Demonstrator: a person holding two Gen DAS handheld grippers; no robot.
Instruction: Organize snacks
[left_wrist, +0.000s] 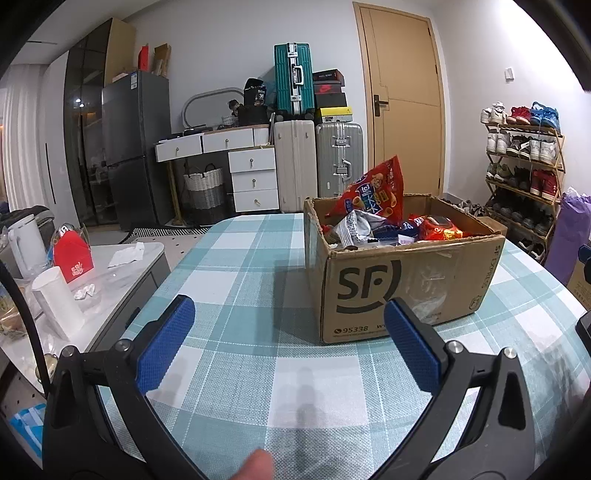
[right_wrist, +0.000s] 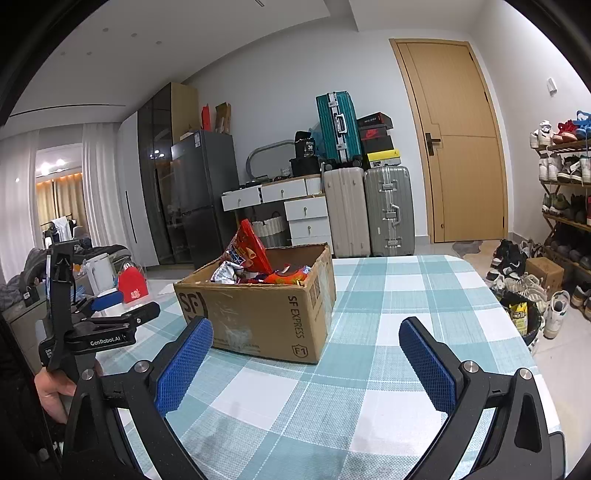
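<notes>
At the far left, a side counter (left_wrist: 122, 258) carries a white kettle (left_wrist: 22, 243), a red gift box (left_wrist: 72, 260) and a white cup (left_wrist: 59, 301), just beside the table (left_wrist: 240, 280) with its teal and white checked cloth. The left gripper (left_wrist: 288, 314) hovers low over the near part of that cloth, its jaws spread wide with nothing between the blue pads (left_wrist: 166, 343); a fingertip shows at the bottom edge of the left wrist view. In the right wrist view the left gripper (right_wrist: 107, 306) appears at the left, held in a hand (right_wrist: 55, 391). Right of the left gripper and farther off stands an open cardboard box (left_wrist: 399, 291) marked SF, resting on the table. The snacks lie inside it: a tall red snack bag (left_wrist: 373, 192) leans up out of the far left corner, a silver packet (left_wrist: 356, 227) sits below it, and a red-orange packet (left_wrist: 439, 229) lies toward the right. The right gripper (right_wrist: 306, 328) hangs over the near right of the table, jaws likewise spread and empty, the box far left of it. At the far right, against the wall, a shoe rack (left_wrist: 524, 173) holds many shoes
</notes>
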